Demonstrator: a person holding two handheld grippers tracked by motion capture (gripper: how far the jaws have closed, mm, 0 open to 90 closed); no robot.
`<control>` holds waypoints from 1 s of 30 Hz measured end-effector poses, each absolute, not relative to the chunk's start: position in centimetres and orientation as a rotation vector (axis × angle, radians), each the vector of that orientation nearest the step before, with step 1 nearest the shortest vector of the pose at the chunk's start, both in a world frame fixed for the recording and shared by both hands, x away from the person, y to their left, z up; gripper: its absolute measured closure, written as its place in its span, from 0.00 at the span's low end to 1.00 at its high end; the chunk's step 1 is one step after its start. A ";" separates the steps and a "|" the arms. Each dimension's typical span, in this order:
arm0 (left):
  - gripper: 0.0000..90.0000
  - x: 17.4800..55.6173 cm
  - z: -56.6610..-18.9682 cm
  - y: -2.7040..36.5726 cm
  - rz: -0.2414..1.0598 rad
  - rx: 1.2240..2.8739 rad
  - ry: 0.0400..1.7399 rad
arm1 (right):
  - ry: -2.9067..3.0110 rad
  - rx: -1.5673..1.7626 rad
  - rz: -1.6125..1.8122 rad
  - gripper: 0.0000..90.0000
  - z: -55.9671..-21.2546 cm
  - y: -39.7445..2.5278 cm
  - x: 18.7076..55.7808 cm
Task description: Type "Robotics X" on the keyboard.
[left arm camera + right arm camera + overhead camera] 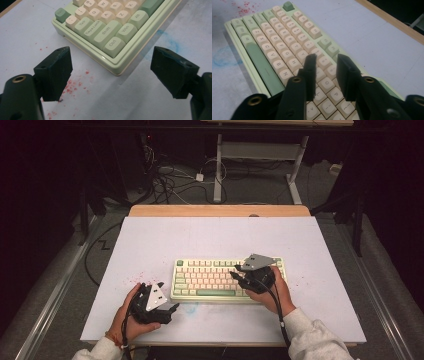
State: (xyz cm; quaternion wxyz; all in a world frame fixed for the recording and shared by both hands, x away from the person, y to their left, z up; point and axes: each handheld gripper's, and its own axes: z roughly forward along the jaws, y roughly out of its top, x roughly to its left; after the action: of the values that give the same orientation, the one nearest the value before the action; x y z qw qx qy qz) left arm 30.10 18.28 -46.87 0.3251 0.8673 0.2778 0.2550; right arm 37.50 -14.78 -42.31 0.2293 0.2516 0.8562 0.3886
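Note:
A pale green keyboard (220,279) with cream keys lies in the middle of the white mat (150,240). My left gripper (171,310) rests on the mat just off the keyboard's front left corner. In the left gripper view, my left gripper (112,60) is open wide, and the keyboard (110,30) corner with its Ctrl key lies between and beyond the jaws. My right gripper (234,271) hovers over the keyboard's right half. In the right gripper view, my right gripper (326,60) has a narrow gap between its jaws, with nothing held, above the keyboard (274,50).
Red specks (75,83) and a blue smear (172,42) mark the mat near the keyboard's front left. The wooden table edge (220,210) runs along the far side. Beyond it, cables (170,182) lie on the floor by another table's legs (218,167).

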 end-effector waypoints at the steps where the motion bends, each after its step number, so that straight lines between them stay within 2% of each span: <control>1: 0.18 30.1 -46.9 18.3 0.667 2.274 0.728 | 2.355 0.692 1.079 0.67 -42.2 -14.8 37.3; 7: 0.18 30.1 -46.8 18.3 0.671 2.271 0.729 | 2.315 0.652 1.119 0.45 -41.6 -15.1 36.2; 11: 0.18 30.0 -46.8 18.3 0.673 2.271 0.726 | 2.272 0.654 1.148 0.36 -41.4 -15.6 35.6; 21: 0.19 30.0 -46.7 18.3 0.686 2.271 0.731 | 2.233 0.651 1.145 0.27 -41.3 -17.3 34.1; 30: 0.22 29.9 -46.3 18.3 0.656 2.234 0.738 | 2.169 0.661 1.157 0.27 -41.5 -19.2 32.7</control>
State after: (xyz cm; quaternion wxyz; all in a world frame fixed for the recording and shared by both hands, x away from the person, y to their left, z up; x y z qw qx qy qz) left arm 29.89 18.25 -46.31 0.3424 0.8593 0.2839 0.2525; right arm 32.68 -19.17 -41.55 0.2938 0.2481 0.8144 0.4345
